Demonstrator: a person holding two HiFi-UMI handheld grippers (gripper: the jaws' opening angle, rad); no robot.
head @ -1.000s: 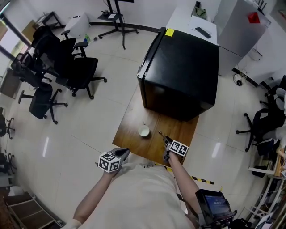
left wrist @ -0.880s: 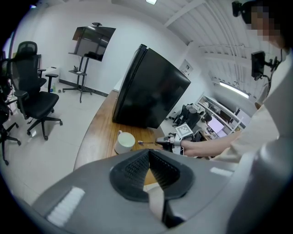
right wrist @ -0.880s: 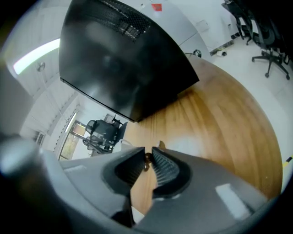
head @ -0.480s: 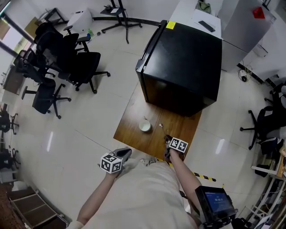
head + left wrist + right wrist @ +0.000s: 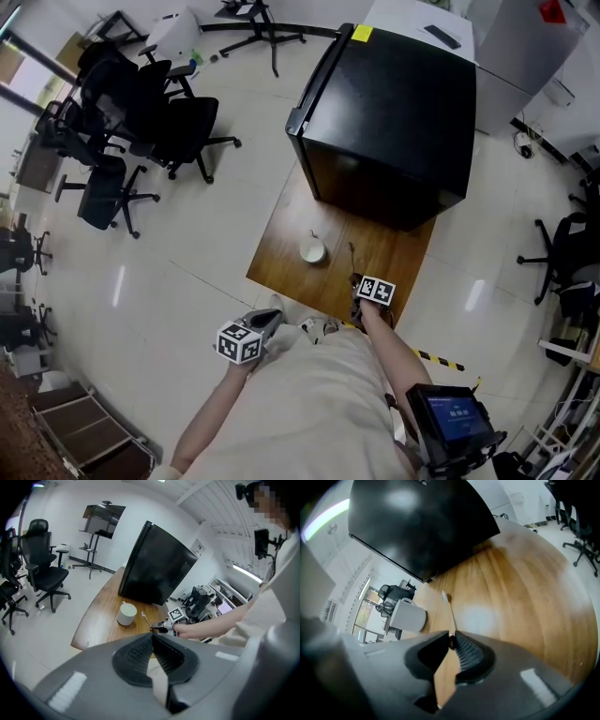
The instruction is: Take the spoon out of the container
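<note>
Silver metal spoon (image 5: 450, 611) is riding in the right gripper (image 5: 452, 638), jaws just closing on its handle's very tip and risking it swivelling free, while the left gripper (image 5: 152, 637) is idling, jaws pressed together.

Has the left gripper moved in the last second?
Yes. The left gripper has drawn back from the table's near edge, farther from the mug.

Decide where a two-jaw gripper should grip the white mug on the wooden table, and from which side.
Probably the rim wall, from above: the white mug stands upright on the wooden table, mouth open, so one jaw can go inside and one outside. Choose a stretch away from its handle, which juts from the side.
</note>
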